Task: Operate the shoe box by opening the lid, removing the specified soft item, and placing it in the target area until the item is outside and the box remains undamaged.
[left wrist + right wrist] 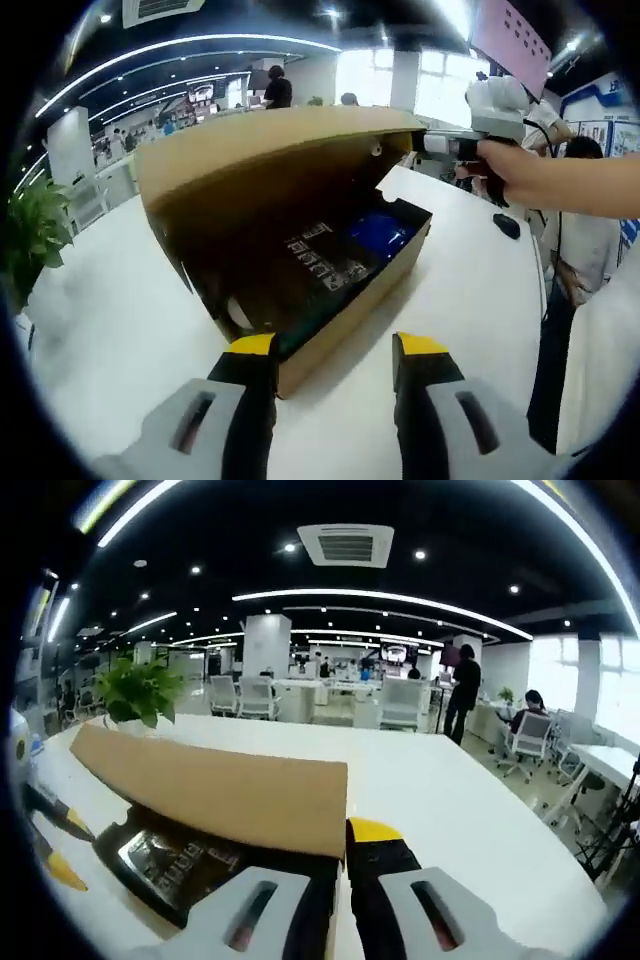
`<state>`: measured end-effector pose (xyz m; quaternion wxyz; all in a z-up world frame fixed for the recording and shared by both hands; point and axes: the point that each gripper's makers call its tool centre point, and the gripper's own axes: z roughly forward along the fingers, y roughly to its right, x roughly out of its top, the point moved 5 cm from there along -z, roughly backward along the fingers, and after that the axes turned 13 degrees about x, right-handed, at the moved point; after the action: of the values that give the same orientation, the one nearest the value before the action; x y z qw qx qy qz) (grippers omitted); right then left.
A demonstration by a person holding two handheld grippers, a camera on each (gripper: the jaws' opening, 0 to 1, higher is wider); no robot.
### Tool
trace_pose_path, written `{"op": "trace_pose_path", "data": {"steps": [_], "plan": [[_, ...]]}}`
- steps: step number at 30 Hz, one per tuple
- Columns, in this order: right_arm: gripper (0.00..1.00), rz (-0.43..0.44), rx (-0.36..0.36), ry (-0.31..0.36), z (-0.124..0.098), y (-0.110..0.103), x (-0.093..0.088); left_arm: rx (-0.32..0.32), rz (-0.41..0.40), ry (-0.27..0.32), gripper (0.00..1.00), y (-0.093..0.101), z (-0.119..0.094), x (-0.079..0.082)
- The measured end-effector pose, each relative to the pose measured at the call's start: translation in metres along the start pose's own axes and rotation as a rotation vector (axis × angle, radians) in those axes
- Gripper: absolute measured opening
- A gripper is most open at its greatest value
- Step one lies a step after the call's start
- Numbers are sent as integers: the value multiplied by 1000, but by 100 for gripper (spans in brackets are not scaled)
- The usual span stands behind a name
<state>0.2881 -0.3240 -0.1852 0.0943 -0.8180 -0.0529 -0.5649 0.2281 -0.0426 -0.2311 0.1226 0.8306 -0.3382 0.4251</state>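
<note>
The brown cardboard shoe box (300, 250) sat on the white table (120, 330), directly ahead of the left gripper (335, 350), whose yellow-tipped jaws stood apart, holding nothing. The right gripper (340, 845) was clamped on the raised brown cardboard lid (215, 790). A blue soft item (380, 232) lay inside the box.
</note>
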Motion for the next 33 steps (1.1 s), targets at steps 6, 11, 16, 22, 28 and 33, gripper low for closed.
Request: {"op": "trace_pose_path", "data": {"steps": [6, 11, 16, 22, 28, 33], "plan": [[0, -110, 11, 39, 0, -2, 9, -26, 138, -37, 39, -5, -5, -3], [0, -154, 6, 87, -1, -1, 20, -13, 104, -38, 37, -19, -4, -1], [0, -183, 26, 103, 4, 2, 30, -19, 139, -47, 35, -26, 3, 4], [0, -218, 28, 87, 8, 2, 37, -31, 140, -43, 39, -31, 7, 5], [0, -260, 7, 90, 11, 2, 41, -43, 109, -39, 39, -31, 8, 5], [0, -114, 36, 94, 15, 5, 44, -49, 105, -35, 44, -31, 9, 5]]}}
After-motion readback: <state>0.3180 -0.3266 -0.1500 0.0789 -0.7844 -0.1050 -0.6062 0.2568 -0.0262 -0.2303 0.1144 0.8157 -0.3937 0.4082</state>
